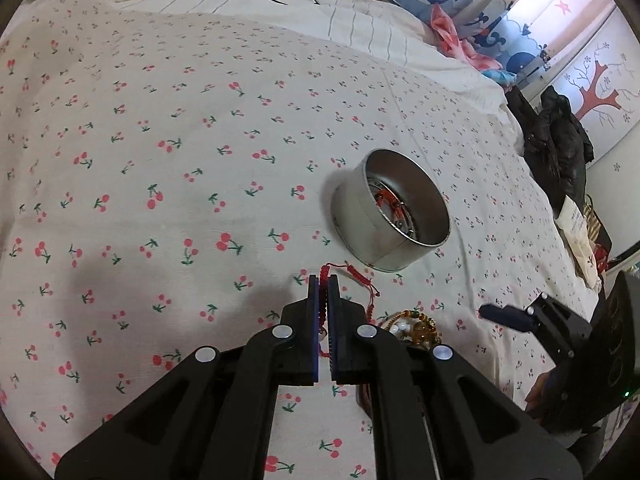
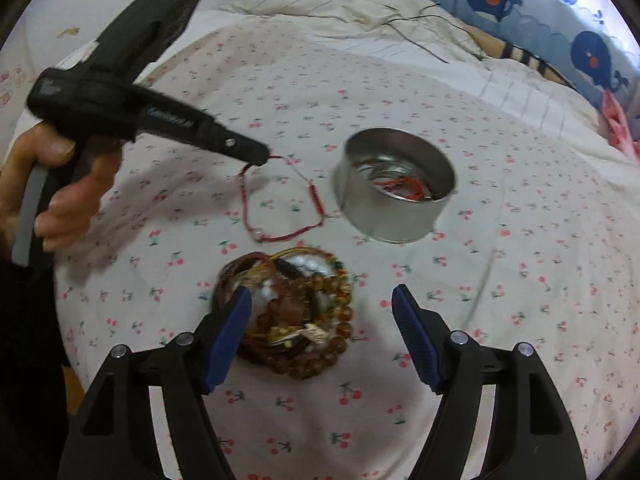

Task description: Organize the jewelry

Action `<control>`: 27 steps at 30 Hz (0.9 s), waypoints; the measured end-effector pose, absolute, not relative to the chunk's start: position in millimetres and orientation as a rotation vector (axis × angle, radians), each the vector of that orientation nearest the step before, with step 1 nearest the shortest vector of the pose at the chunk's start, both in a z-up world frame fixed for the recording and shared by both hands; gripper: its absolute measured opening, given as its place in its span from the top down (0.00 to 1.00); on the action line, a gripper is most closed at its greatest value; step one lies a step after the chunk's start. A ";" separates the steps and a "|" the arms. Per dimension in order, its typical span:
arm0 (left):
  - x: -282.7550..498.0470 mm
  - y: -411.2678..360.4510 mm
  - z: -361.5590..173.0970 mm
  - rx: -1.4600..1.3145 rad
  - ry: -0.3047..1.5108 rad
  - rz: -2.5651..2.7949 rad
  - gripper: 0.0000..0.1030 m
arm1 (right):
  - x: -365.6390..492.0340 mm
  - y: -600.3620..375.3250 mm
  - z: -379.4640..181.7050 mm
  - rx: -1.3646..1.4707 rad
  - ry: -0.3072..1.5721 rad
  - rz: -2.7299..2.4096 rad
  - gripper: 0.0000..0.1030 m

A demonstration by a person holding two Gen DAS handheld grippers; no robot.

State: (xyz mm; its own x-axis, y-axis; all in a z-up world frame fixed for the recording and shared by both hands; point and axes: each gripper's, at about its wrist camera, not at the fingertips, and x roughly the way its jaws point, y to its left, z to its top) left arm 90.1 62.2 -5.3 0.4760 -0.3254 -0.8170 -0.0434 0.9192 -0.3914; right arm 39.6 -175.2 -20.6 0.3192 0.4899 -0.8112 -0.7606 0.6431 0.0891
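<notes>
My left gripper [image 1: 323,280] is shut on a red cord bracelet [image 1: 352,276]; in the right wrist view the gripper [image 2: 262,158] holds the cord's end and the red bracelet [image 2: 280,208] hangs as a loop touching the sheet. A round metal tin [image 1: 390,220] stands open to the right of it, with red cord jewelry inside [image 2: 400,186]. A pile of bead bracelets [image 2: 296,316] lies in front of the tin; it also shows in the left wrist view [image 1: 412,326]. My right gripper [image 2: 322,312] is open, hovering over the pile.
Everything lies on a bed with a cherry-print sheet [image 1: 160,160]. A rumpled white duvet [image 2: 340,8] with a thin black cable lies at the far side. Dark clothing [image 1: 556,148] hangs off the bed's right edge.
</notes>
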 end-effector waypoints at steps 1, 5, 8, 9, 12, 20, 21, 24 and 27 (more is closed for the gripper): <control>89.2 64.4 -5.3 -0.389 1.068 -0.172 0.97 | 37.2 -174.5 -20.5 -0.338 0.922 0.856 0.32; 89.5 65.2 -6.9 -0.396 1.078 -0.171 0.97 | 32.4 -166.3 -17.2 -0.325 0.874 0.901 0.52; 89.7 60.0 -7.0 -0.382 1.081 -0.179 0.97 | 34.9 -154.8 -22.7 -0.354 0.884 0.913 0.65; 89.8 59.5 -7.6 -0.378 1.082 -0.180 0.97 | 35.4 -150.9 -26.4 -0.369 0.895 0.916 0.68; 90.3 61.4 -8.7 -0.386 1.084 -0.182 0.97 | 32.9 -141.8 -35.4 -0.432 0.910 0.919 0.69; 90.9 61.4 -7.6 -0.393 1.084 -0.184 0.97 | 32.7 -142.2 -43.3 -0.479 0.925 0.912 0.95; 90.9 61.4 -7.5 -0.392 1.084 -0.184 0.97 | 32.6 -143.5 -42.0 -0.471 0.925 0.913 0.98; 91.0 61.3 -7.2 -0.392 1.084 -0.183 0.97 | 34.6 -151.4 -34.5 -0.423 0.911 0.906 0.98; 90.6 60.2 -6.9 -0.388 1.083 -0.185 0.97 | 41.5 -162.9 -21.2 -0.334 0.895 0.918 0.99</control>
